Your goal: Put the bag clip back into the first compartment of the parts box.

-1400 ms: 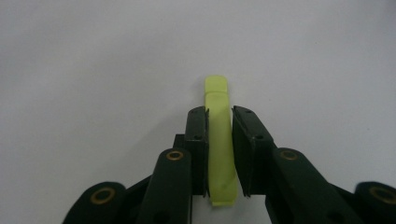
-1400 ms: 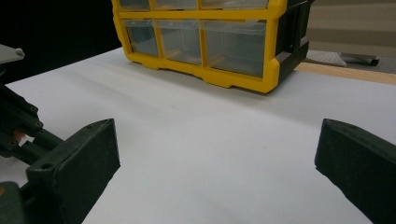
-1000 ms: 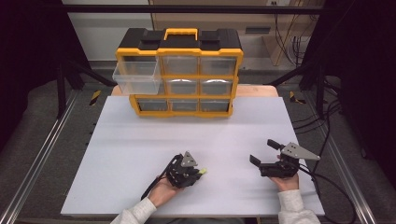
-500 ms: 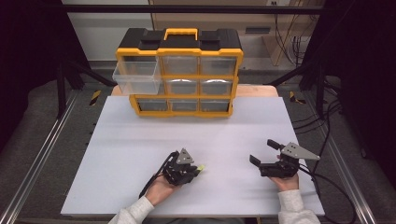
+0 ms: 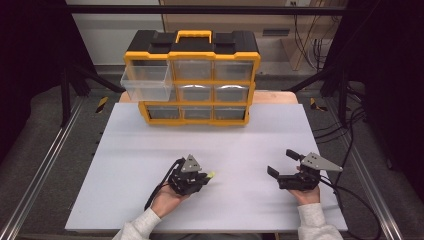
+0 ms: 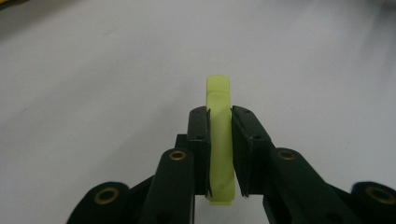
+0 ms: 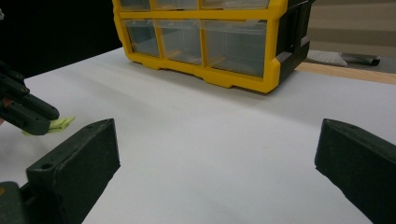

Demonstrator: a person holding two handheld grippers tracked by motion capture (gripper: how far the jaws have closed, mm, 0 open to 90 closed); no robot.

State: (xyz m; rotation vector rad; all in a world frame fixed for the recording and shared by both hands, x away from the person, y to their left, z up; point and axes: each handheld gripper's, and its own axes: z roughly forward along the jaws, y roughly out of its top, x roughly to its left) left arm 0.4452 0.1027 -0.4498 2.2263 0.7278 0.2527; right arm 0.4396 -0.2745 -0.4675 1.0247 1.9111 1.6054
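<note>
My left gripper (image 5: pixel 204 176) is shut on a small pale green plastic piece (image 5: pixel 211 175), whose tip sticks out past the jaws toward the right. In the left gripper view the green piece (image 6: pixel 219 135) stands on edge, pinched between the two black pads (image 6: pixel 198 140). My right gripper (image 5: pixel 281 164) rests at the table's near right, jaws wide apart with nothing between them. The right gripper view has the green piece (image 7: pixel 60 123) at its left edge, held by the other gripper. A yellow and black drawer organizer (image 5: pixel 195 75) stands at the back, its top left drawer (image 5: pixel 147 82) pulled out.
The white table top (image 5: pixel 200 145) lies bare between the grippers and the organizer. Metal rails (image 5: pixel 40 175) run along both sides of the table. Cables (image 5: pixel 360 200) trail off the right edge.
My left gripper has lifted a little off the table and shifted slightly left, still holding the green piece. The right gripper has not moved.
</note>
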